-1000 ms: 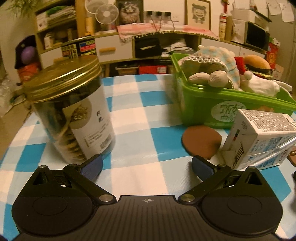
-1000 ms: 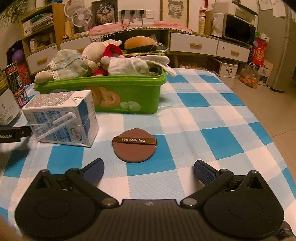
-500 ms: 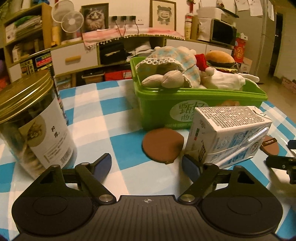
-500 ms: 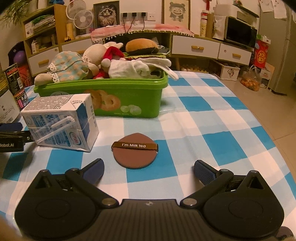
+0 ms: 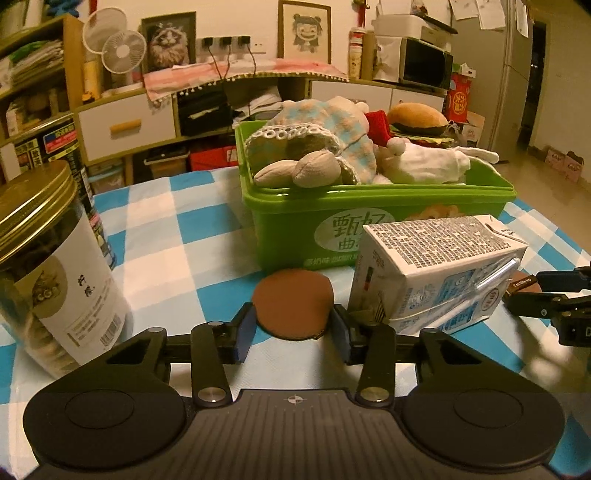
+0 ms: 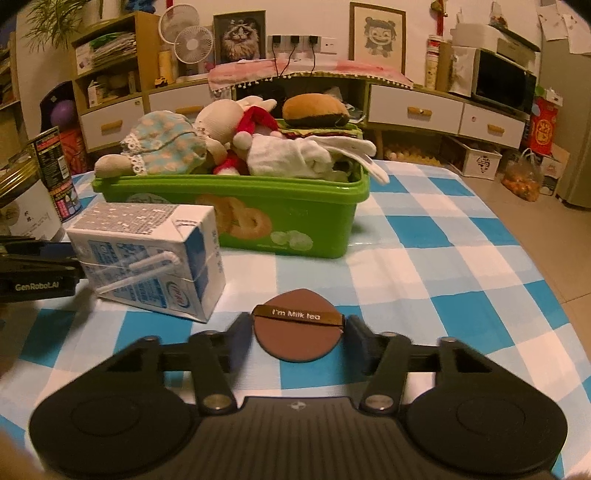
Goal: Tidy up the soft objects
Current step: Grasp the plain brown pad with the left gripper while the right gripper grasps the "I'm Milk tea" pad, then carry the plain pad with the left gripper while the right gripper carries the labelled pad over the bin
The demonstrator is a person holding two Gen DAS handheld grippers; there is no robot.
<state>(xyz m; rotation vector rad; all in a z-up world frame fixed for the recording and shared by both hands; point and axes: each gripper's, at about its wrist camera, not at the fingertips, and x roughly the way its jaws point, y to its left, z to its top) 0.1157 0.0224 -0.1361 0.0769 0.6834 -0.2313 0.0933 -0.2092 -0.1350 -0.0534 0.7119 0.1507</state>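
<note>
Checked tabletop (image 5: 177, 229): our left gripper (image 5: 293, 326) and right gripper (image 6: 297, 338) have just closed their jaws on one brown puff each (image 5: 293, 308) (image 6: 297, 338), low centre frame, ready for the green bin (image 6: 229, 192).

Both views are lit dimly by warm, yellowish indoor light, and a strong amber cast is laid over the white wall (image 6: 413, 33) and the checked tablecloth (image 5: 192, 236). Soft shadows are thrown beneath the milk carton (image 6: 147, 254) and the green bin (image 6: 236, 206). Straight lines are bowed by fisheye distortion towards the edges, and the corners are vignetted to black. Motion blur is seen on the right gripper (image 6: 299, 341) fingers, while the background is rendered slightly soft and grainy.
</note>
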